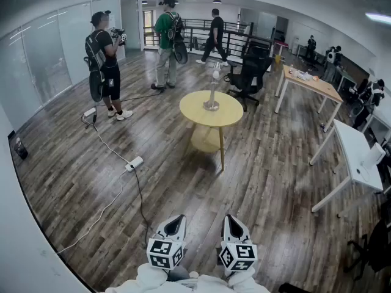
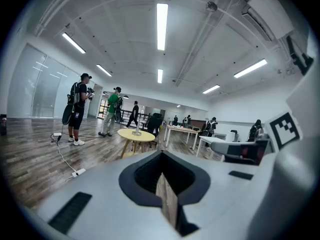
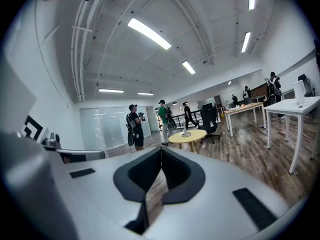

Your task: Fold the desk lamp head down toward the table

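A slim silver desk lamp (image 1: 212, 91) stands upright on a round yellow table (image 1: 198, 113) in the middle of the room, its small head (image 1: 215, 74) raised. Both grippers are far from it, held close to the person at the bottom of the head view. My left gripper (image 1: 176, 221) and right gripper (image 1: 231, 220) point toward the table, jaws together with nothing between them. The left gripper view shows the table (image 2: 131, 135) and lamp (image 2: 137, 129) small beyond the left gripper (image 2: 161, 157). In the right gripper view the lamp (image 3: 186, 131) stands beyond the right gripper (image 3: 161, 151).
Three people (image 1: 105, 63) stand at the far left and back. A white power strip (image 1: 134, 163) and cables lie on the wood floor left of the table. A black office chair (image 1: 250, 73) is behind it, with a wooden desk (image 1: 311, 83) and white desk (image 1: 354, 154) at right.
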The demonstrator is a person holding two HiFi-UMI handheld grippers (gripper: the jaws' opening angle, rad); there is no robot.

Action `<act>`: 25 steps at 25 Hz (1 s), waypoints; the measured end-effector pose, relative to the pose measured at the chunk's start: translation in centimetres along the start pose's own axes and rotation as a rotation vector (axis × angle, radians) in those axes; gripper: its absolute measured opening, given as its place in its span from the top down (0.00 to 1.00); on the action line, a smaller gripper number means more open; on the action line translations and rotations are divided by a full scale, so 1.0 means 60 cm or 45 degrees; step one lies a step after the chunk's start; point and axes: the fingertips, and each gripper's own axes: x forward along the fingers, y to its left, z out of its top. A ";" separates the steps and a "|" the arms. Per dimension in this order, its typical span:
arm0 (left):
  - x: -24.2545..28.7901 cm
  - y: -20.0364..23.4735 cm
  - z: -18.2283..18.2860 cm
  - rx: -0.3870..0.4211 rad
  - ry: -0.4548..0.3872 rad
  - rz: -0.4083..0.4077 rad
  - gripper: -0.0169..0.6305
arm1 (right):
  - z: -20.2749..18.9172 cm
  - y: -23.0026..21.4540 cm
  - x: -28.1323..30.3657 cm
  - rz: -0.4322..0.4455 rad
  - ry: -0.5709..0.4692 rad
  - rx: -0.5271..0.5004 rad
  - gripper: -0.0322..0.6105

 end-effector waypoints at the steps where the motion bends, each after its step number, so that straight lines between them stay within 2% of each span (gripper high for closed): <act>1: 0.004 -0.003 -0.001 -0.003 0.001 -0.001 0.98 | 0.001 -0.010 0.002 -0.010 0.001 0.015 0.93; 10: 0.056 0.006 0.009 0.041 0.001 0.010 0.98 | 0.006 -0.055 0.039 -0.038 0.011 0.028 0.93; 15: 0.099 0.029 0.022 0.031 -0.009 0.024 0.98 | 0.008 -0.073 0.080 -0.052 0.015 0.024 0.93; 25: 0.217 0.076 0.060 0.023 -0.003 -0.008 0.98 | 0.041 -0.100 0.209 -0.051 0.004 0.012 0.93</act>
